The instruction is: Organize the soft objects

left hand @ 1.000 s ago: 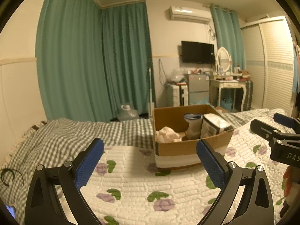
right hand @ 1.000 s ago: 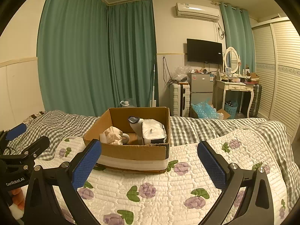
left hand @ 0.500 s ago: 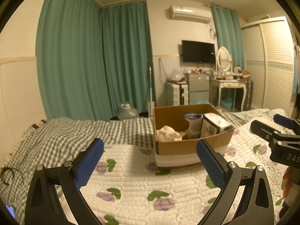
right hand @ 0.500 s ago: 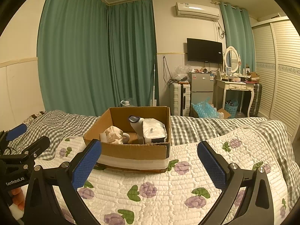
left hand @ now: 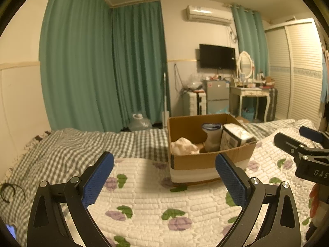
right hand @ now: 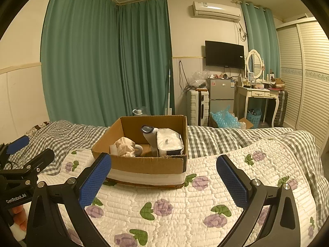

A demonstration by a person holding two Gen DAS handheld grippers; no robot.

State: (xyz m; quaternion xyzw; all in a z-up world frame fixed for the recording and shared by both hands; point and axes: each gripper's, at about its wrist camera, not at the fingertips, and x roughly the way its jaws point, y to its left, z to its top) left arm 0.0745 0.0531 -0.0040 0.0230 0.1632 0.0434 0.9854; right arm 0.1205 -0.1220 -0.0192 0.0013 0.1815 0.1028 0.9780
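Observation:
An open cardboard box (left hand: 205,160) (right hand: 144,164) stands on the flowered quilt (left hand: 156,195) (right hand: 174,205). Inside lie a crumpled cream cloth (left hand: 183,146) (right hand: 125,147), a grey-white sock-like roll (left hand: 211,138) (right hand: 150,138) and a white wrapped pack (left hand: 234,135) (right hand: 169,142). My left gripper (left hand: 164,177) is open and empty, short of the box and to its left. My right gripper (right hand: 163,177) is open and empty, just in front of the box. Each gripper shows at the edge of the other's view (left hand: 304,154) (right hand: 22,164).
A grey checked blanket (left hand: 82,144) (right hand: 226,142) covers the far part of the bed. Green curtains (right hand: 107,61) hang behind. A small fridge (right hand: 221,94), suitcase (right hand: 196,107), dressing table (right hand: 261,94) and wardrobe (right hand: 308,72) line the far wall. A dark cable (left hand: 8,191) lies at the left.

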